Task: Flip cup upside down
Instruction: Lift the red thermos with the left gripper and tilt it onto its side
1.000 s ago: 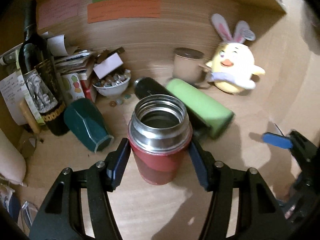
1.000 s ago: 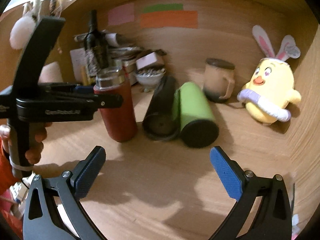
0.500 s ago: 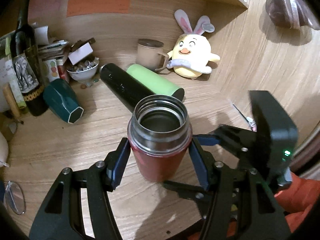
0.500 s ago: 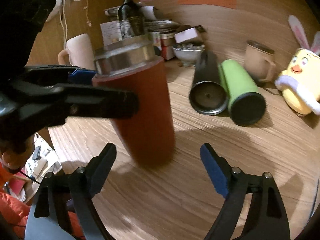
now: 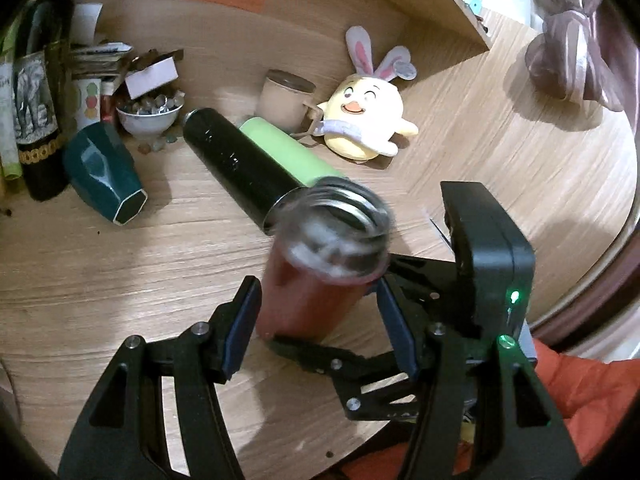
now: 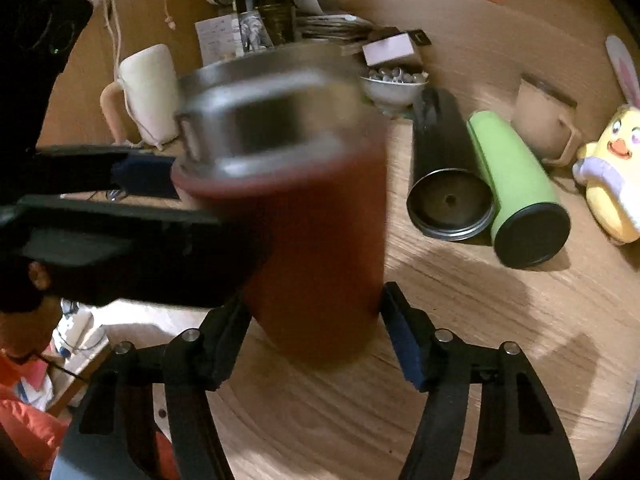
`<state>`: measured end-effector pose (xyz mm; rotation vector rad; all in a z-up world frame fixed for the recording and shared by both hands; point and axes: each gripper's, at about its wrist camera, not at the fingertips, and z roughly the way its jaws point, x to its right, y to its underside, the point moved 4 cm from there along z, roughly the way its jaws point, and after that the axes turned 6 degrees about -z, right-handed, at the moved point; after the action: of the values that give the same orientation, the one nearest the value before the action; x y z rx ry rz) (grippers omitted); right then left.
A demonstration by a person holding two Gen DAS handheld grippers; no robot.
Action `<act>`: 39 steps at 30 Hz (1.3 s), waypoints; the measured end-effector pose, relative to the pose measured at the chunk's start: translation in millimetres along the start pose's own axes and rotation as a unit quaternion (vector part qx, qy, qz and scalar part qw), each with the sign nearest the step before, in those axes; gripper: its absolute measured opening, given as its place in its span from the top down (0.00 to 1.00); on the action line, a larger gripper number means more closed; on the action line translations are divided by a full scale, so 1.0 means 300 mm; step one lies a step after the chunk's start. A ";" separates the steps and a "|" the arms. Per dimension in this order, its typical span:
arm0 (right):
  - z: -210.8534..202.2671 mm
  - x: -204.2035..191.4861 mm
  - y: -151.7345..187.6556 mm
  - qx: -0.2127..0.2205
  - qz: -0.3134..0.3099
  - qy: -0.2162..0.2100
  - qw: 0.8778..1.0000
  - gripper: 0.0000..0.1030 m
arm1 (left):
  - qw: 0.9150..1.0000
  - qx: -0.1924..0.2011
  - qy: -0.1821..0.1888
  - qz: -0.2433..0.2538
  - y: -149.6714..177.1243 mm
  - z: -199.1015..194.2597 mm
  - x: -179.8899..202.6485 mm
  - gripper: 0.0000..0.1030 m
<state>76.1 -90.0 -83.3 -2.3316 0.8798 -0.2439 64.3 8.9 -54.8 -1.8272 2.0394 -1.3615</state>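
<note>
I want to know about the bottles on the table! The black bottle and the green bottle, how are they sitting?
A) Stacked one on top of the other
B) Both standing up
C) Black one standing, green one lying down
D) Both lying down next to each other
D: the black bottle and the green bottle both lie on their sides on the wooden table, side by side, ends toward the right wrist camera.

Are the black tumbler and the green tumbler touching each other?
Touching. In the right wrist view the black tumbler and green tumbler lie side by side on the table, no wood visible between their sides.
</note>
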 end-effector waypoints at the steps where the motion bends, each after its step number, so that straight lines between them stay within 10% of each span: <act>1: -0.006 0.002 0.000 0.005 0.003 0.004 1.000 0.43 | 1.000 -0.001 -0.001 0.001 0.004 0.003 -0.002 0.42; 39: -0.066 -0.091 0.055 0.059 -0.037 0.069 0.995 0.43 | 0.996 -0.008 -0.018 -0.087 -0.020 0.124 -0.150 0.25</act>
<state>39.1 -91.7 -76.7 -2.2607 0.8234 -0.4803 103.4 26.7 -94.7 -2.0632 1.9179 -1.3459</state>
